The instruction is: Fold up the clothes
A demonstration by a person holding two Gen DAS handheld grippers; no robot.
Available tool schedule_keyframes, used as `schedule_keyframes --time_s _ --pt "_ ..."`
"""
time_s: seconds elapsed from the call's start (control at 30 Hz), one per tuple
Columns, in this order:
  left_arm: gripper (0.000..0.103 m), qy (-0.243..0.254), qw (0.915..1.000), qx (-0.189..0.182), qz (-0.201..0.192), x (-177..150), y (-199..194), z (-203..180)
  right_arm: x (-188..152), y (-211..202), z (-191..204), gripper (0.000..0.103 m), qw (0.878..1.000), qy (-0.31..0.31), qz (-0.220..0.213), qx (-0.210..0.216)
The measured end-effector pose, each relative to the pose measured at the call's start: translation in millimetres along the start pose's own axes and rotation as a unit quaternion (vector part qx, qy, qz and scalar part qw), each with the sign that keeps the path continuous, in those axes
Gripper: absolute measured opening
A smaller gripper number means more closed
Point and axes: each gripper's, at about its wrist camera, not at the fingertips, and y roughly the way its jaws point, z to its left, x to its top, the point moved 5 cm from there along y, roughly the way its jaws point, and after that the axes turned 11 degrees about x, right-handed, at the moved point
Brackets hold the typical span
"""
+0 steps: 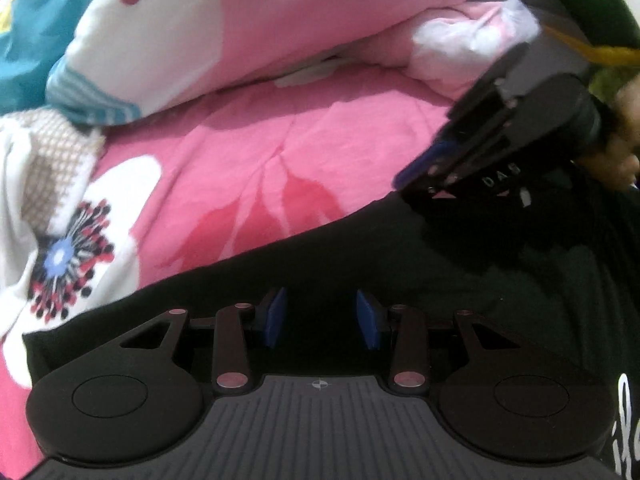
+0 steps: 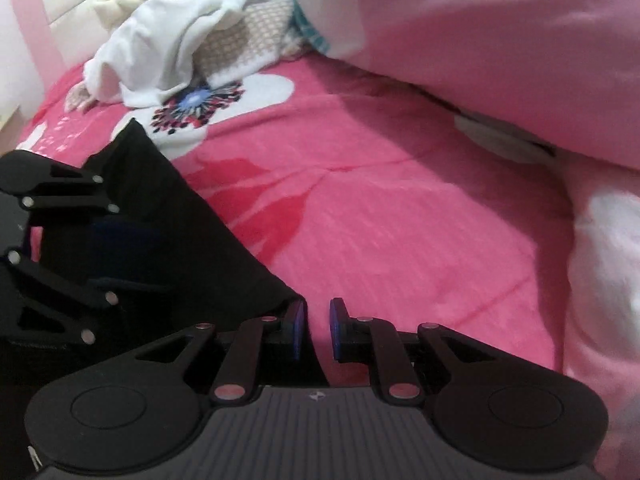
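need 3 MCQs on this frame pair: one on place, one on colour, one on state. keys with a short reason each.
1. In the right wrist view, where is the pile of white clothes?
A) upper left, beyond the black garment
B) lower right
C) dead centre

2. What colour is the cloth under the left tool?
A) white
B) black
C) teal

3. The pads of the right tool are:
A) pressed flat together
B) a narrow gap apart, with the pink bedspread showing between them
C) spread wide around a pillow

Key:
1 A, the pile sits at top left, past the garment's peak.
2 B, dark cloth fills the view around its fingers.
3 B, a pink strip shows between the blue pads.
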Motion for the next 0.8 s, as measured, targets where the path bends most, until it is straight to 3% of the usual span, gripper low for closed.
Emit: schedule_keyframes --time_s 0.17,0.23,0.3,0.4,0.5,0.57,0.67,0.8 --pt "0.039 0.010 0.9998 -0.013 -0.007 0.1 5.0 -2.8 3.8 -0.4 10.2 0.015 0.998 -0.039 0.022 0.043" --pt "0.039 0.013 0.9998 -0.011 -0.011 -1.3 7.8 -4.0 2.1 4.3 14.0 0.013 0.997 -0.054 0.026 0.040" --pt "0.039 0.016 0.9997 -0.006 -0.017 -1.1 6.2 -3.7 2.2 5.7 15.2 0.005 0.997 -0.069 0.020 0.021" --pt "0.039 0.021 0.9993 0.005 -0.030 0.2 3.1 -3.6 7.8 -5.9 13.2 0.001 0.997 -0.068 -0.023 -0.018" --pt "0.039 0.028 0.9992 0.008 -0.029 -1.6 7.5 -6.4 12.2 -15.5 10.2 0.001 0.994 -0.066 -0.062 -0.056" --pt "0.039 0.034 0.9989 0.012 -0.031 -2.3 8.6 -8.4 8.1 -6.8 2.3 0.001 0.993 -0.060 -0.059 -0.077" --pt "0.040 0.034 0.9988 0.016 -0.031 -2.1 7.8 -8.3 0.0 0.1 -12.3 0.001 0.993 -0.033 -0.062 -0.092" --pt "0.040 0.027 0.9988 0.023 -0.035 1.2 1.4 -5.1 -4.5 -47.1 -12.7 0.003 0.982 0.032 -0.117 -0.145"
